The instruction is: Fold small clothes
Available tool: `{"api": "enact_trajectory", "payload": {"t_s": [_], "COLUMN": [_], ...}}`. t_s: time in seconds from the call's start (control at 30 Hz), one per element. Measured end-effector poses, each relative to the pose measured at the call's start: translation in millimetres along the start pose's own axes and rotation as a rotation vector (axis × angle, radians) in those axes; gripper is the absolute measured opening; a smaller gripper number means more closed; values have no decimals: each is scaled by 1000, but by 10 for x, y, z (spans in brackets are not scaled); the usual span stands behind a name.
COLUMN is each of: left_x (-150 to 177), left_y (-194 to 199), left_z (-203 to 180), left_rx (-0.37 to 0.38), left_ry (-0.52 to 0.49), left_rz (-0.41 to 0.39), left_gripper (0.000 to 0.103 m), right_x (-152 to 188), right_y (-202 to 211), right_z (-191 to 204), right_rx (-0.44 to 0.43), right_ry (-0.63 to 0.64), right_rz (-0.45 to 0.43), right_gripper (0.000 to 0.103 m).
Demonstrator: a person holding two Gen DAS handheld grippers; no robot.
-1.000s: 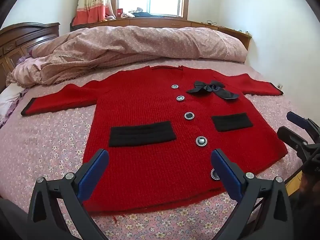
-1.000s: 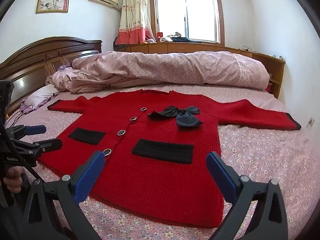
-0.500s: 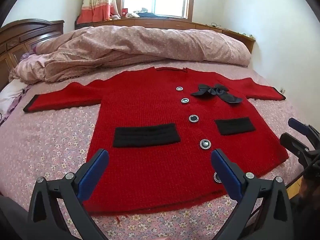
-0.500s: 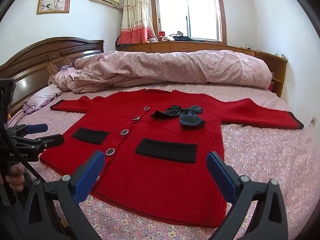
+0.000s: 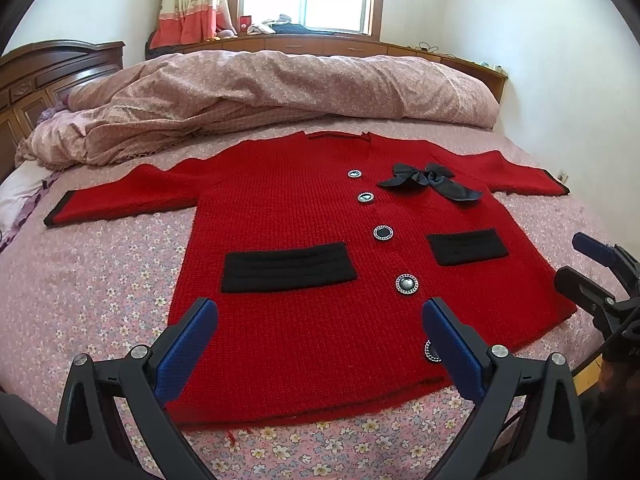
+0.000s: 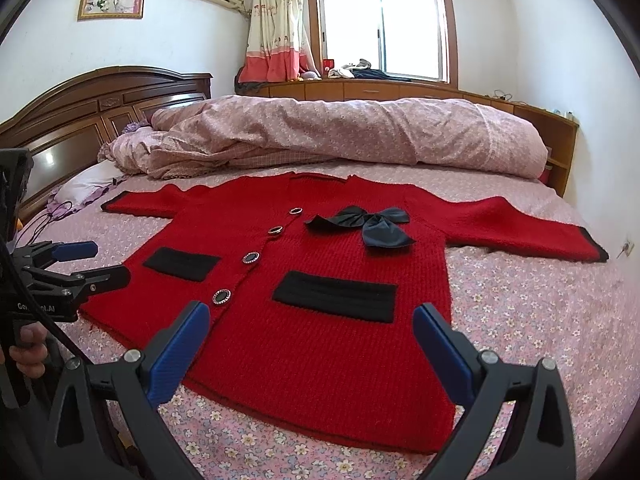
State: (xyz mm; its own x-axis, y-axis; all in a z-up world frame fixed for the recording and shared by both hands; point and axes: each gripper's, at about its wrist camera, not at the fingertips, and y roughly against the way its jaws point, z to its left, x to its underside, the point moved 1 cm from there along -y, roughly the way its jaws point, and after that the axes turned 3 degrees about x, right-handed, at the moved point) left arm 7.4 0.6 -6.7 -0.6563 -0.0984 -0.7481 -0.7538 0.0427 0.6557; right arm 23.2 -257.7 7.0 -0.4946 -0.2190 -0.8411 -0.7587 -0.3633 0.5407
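A small red knit cardigan (image 5: 304, 240) lies flat and face up on the bed, sleeves spread, with black pockets, round buttons and a black bow (image 5: 428, 178). It also shows in the right wrist view (image 6: 320, 280). My left gripper (image 5: 320, 320) is open and empty, hovering over the cardigan's near hem. My right gripper (image 6: 312, 324) is open and empty, above the hem on the cardigan's right half. The right gripper also shows at the right edge of the left wrist view (image 5: 588, 268), and the left gripper at the left edge of the right wrist view (image 6: 84, 264).
The bed has a pink flowered sheet (image 5: 80, 300). A rolled pink duvet (image 5: 280, 88) lies across the far side. A dark wooden headboard (image 6: 100, 112) stands at the left, a wooden window ledge (image 6: 400, 88) behind, and a white wall at the right.
Both cameras have risen and tilted slightly, so the cardigan sits a little lower and nearer in the views. The cardigan has not moved and both grippers stay open.
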Motion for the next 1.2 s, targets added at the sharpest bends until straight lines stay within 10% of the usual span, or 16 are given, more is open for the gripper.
{"api": "enact_trajectory", "payload": {"t_s": [1.2], "left_x": [-10], "left_y": [13], "left_z": [-14], "left_rx": [13], "left_ry": [-22], "left_rz": [-2], "left_gripper": [99], "right_x": [35], "right_y": [-68], "right_z": [-11], "right_rx": [-29], "right_ry": [-17], "right_rz": [24], "right_gripper": [103]}}
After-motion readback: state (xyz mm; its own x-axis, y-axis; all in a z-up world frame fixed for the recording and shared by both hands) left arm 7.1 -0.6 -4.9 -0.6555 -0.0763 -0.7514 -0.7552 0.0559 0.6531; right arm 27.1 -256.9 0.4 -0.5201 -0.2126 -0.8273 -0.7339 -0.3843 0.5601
